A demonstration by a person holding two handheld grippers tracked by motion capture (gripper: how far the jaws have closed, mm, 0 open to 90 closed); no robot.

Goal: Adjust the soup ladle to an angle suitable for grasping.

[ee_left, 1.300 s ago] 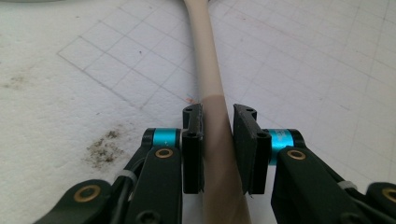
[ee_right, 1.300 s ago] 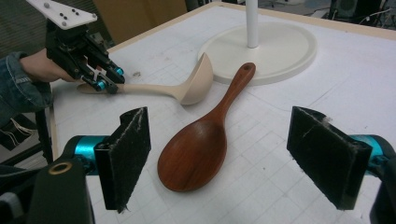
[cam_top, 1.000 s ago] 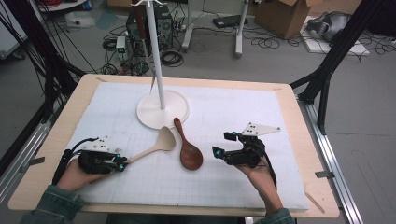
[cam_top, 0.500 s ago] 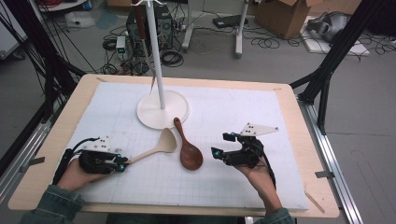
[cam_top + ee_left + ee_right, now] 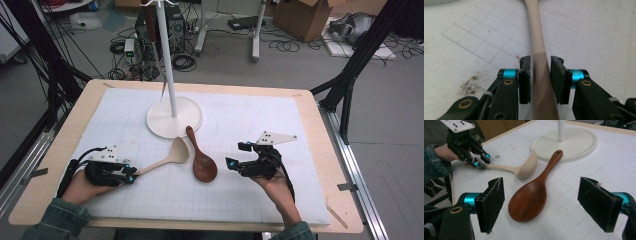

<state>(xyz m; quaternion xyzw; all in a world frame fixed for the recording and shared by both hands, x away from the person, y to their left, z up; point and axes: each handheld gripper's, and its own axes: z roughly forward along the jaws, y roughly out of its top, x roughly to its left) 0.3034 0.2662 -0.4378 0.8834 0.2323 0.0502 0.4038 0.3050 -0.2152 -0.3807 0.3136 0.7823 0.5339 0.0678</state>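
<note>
Left gripper point(image 5: 131, 176) has just been opening, pale ladle point(image 5: 167, 158) handle now loose between its jaws; right gripper point(image 5: 237, 155) remains wide open, empty

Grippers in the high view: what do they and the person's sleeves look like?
Both are black linkage frames with cyan collars behind flat black fingers. The left gripper carries a small white plate and a black cable looping off its rear. The right gripper has a pale three-cornered plate with dark dots on top. Both forearms wear blue-green denim sleeves.
</note>
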